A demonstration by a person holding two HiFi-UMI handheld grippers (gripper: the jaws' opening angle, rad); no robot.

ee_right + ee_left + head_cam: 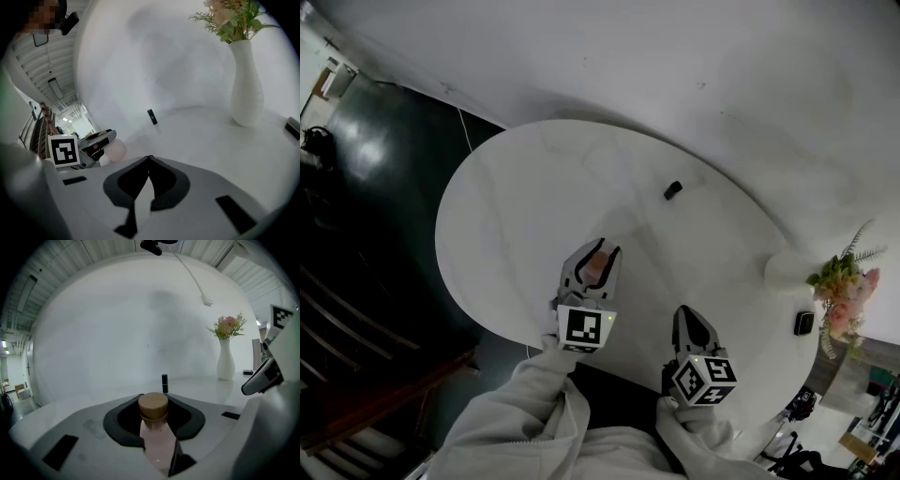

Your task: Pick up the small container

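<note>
The small container (157, 439) is a pink bottle with a cork stopper (153, 405). It sits upright between the jaws of my left gripper (154, 398), and the dark pads press on its body from both sides. In the head view the left gripper (592, 251) is over the near part of the round white table (516, 206), with the container (596, 268) showing pink between its fingers. My right gripper (687, 315) hovers near the table's front edge, to the right of the left one. Its jaws (150, 157) meet at the tips with nothing between them.
A small black upright object (672, 190) stands on the table beyond both grippers. A white vase with flowers (789, 272) and a small black device (804, 323) sit at the table's right side. Dark floor and a wooden chair (366, 375) lie to the left.
</note>
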